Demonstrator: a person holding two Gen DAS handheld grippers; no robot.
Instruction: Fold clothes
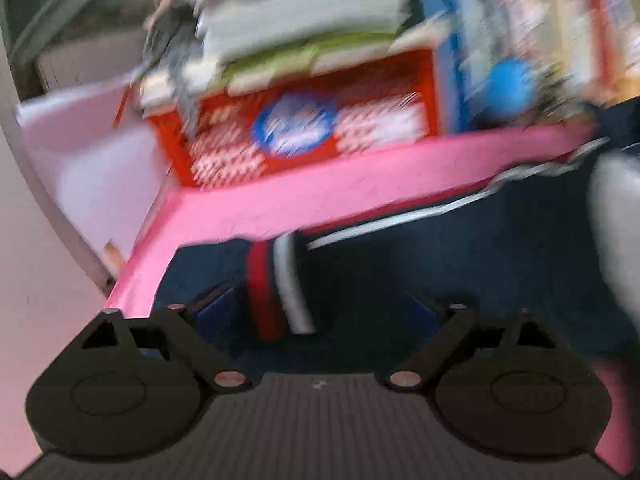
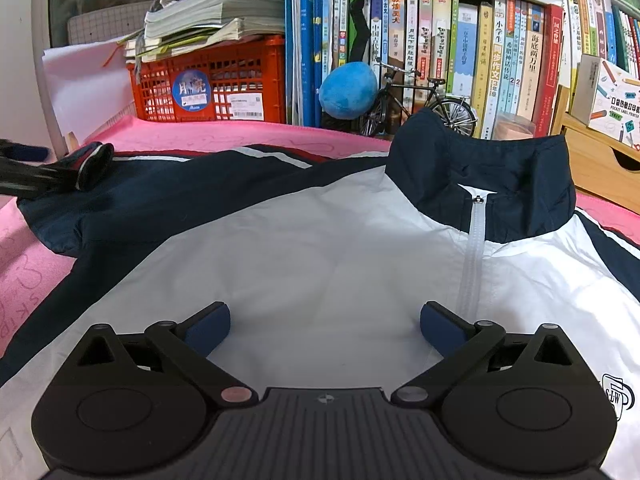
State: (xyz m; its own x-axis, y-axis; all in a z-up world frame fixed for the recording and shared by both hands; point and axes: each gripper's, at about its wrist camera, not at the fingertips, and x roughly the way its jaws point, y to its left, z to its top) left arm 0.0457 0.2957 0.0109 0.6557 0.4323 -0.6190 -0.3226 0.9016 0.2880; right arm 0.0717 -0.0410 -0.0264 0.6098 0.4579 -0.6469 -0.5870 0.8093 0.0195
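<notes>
A navy and white zip jacket (image 2: 320, 248) lies spread face up on a pink cloth (image 2: 224, 136), collar (image 2: 492, 184) toward the books. In the blurred left wrist view my left gripper (image 1: 318, 304) hangs low over the navy sleeve, jaws wide apart. The red, white and navy striped cuff (image 1: 276, 288) lies between the blue pads (image 1: 214, 306), nearer the left one, and I see no pad pressing on it. The right wrist view shows that gripper's dark fingers (image 2: 36, 176) beside the cuff (image 2: 94, 170). My right gripper (image 2: 326, 328) stands open over the white chest panel, holding nothing.
Behind the cloth stand a red crate (image 2: 208, 80) under stacked papers, a row of books (image 2: 460, 52), a blue plush ball (image 2: 348, 90) and a small model bicycle (image 2: 420, 100). A wooden drawer box (image 2: 600, 160) sits at the right. White sheets (image 2: 84, 88) lean at the left.
</notes>
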